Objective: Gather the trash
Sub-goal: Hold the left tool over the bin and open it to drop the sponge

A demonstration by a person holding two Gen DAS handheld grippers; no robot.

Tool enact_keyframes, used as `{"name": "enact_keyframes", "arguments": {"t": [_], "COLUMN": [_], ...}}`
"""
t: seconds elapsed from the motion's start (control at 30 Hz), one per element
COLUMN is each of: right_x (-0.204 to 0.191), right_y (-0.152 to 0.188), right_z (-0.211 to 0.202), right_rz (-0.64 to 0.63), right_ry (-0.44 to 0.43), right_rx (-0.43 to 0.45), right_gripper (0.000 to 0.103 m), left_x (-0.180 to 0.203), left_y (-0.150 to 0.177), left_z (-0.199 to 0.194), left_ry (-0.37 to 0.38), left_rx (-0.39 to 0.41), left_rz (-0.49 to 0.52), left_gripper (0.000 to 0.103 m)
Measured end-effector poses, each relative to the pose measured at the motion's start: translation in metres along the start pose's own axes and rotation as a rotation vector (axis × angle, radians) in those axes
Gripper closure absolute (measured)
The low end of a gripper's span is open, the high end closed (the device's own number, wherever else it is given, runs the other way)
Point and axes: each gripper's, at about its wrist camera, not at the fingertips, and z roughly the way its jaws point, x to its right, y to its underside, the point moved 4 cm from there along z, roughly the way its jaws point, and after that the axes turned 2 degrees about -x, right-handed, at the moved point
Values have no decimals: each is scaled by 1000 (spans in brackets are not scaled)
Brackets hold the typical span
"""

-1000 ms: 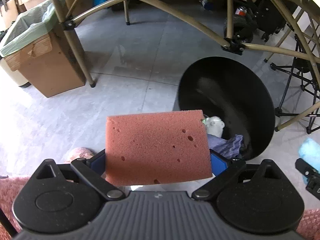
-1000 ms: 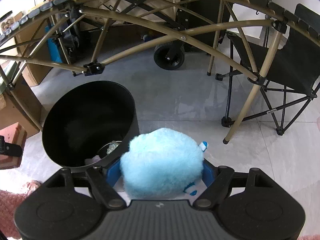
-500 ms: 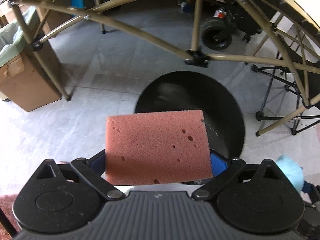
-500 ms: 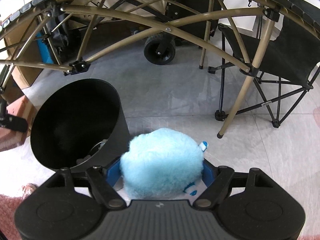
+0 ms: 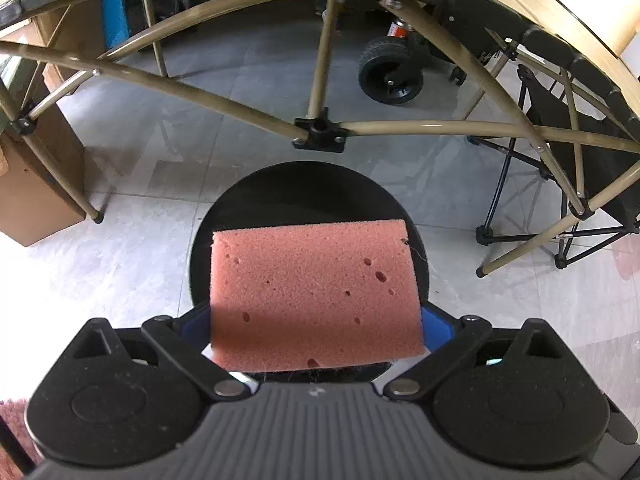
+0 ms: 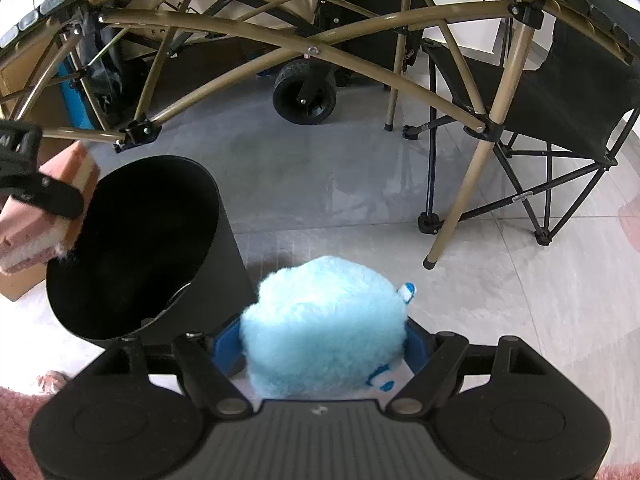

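Holding the soft, light sponge (image 5: pixel 316 292) by its sides, your left claw (image 5: pixel 316 322) hung over the black bin (image 5: pixel 308 188); your right claw (image 6: pixel 324 344) clamped a fluffy blue toy (image 6: pixel 324 320) beside it.

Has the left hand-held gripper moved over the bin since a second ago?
Yes. The left hand-held gripper carried the sponge rightward, now directly above the black bin.

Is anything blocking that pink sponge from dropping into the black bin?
Nothing visible does. The left tool holds the sponge over the open mouth of the bin, which has no lid. The table's frame bars pass beyond the bin, not across its opening.
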Motion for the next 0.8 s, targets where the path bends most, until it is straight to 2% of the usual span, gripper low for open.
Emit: {"name": "enact_keyframes", "arguments": {"t": [0.47, 0.8], "right_x": [8, 7], "right_y": [3, 3], "right_z": [3, 3], "right_rz": [16, 16], "right_ry": [13, 10], "right_rx": [-10, -9], "right_gripper": [25, 25], "left_x": [25, 24], "left_y": [0, 0], "left_z": [14, 16], "left_ry": [-17, -41], "left_rx": [-11, -6], "left_rz": [24, 29], "left_gripper": [3, 2]}}
